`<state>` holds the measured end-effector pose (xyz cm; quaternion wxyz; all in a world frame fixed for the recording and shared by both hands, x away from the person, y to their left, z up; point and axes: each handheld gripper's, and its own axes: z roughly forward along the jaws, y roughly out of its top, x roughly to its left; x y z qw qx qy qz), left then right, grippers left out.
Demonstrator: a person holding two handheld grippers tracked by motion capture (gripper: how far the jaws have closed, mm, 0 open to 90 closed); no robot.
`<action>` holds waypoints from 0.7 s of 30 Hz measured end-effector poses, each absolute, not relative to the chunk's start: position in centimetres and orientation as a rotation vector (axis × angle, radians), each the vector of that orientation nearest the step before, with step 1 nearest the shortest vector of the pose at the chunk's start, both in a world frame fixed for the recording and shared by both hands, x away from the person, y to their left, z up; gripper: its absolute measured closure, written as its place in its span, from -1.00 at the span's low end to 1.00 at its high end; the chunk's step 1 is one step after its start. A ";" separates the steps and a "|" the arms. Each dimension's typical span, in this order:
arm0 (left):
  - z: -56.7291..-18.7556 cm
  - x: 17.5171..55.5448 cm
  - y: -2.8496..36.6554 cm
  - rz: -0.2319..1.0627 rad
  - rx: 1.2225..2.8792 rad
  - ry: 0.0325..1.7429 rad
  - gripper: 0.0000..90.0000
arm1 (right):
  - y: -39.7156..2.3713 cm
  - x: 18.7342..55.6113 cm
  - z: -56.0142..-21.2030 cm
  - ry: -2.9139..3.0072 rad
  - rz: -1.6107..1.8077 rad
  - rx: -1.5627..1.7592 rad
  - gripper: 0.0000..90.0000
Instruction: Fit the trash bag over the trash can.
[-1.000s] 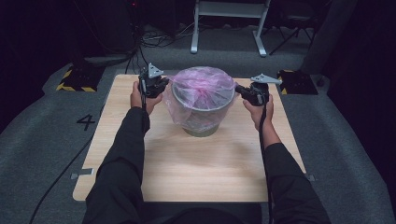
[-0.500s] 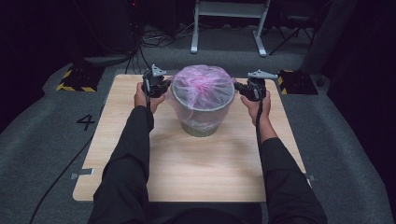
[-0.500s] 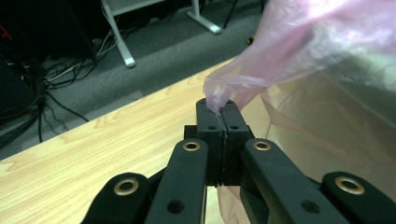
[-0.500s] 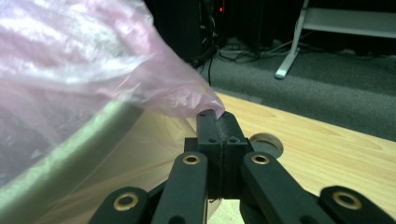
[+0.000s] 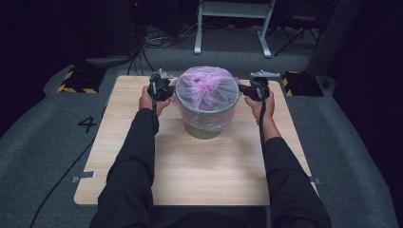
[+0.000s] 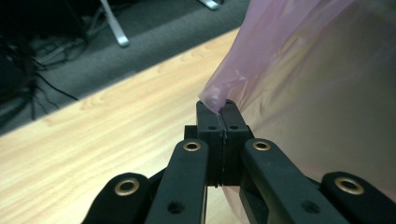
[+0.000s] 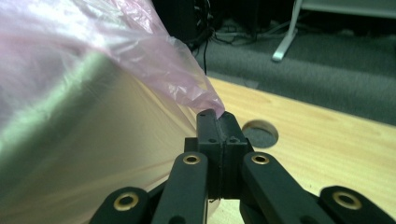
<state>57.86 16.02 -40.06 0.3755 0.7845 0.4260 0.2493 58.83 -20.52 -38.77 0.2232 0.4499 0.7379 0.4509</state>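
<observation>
Now: lining step. Pink bag [image 5: 207, 92] draped over bin [image 5: 203, 127] at far middle of table [image 5: 204, 175]. Left gripper [image 5: 160, 87] clenched on bag's left edge, right gripper [image 5: 255, 89] clenched on right edge. Next move likely: draw both edges down evenly past rim; uneven pull may tip bin.

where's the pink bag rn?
High view: the pink bag is draped over the bin mid-table, pinched between left gripper and right gripper.
</observation>
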 end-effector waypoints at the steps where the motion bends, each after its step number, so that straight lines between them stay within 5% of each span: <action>1: -40.2 57.9 16.0 0.630 2.012 1.094 0.99 | -20.6 59.0 -39.0 2.046 1.248 1.256 1.00; 12: -41.0 58.0 16.1 0.464 2.041 1.083 0.98 | -20.3 59.4 -40.8 2.160 1.256 1.280 1.00; 18: -40.9 58.2 17.0 0.542 1.975 1.147 0.85 | -20.2 59.6 -40.9 2.167 1.228 1.279 1.00; 21: -40.8 58.2 17.6 0.582 1.940 1.158 0.94 | -20.7 59.9 -40.8 2.127 1.236 1.307 1.00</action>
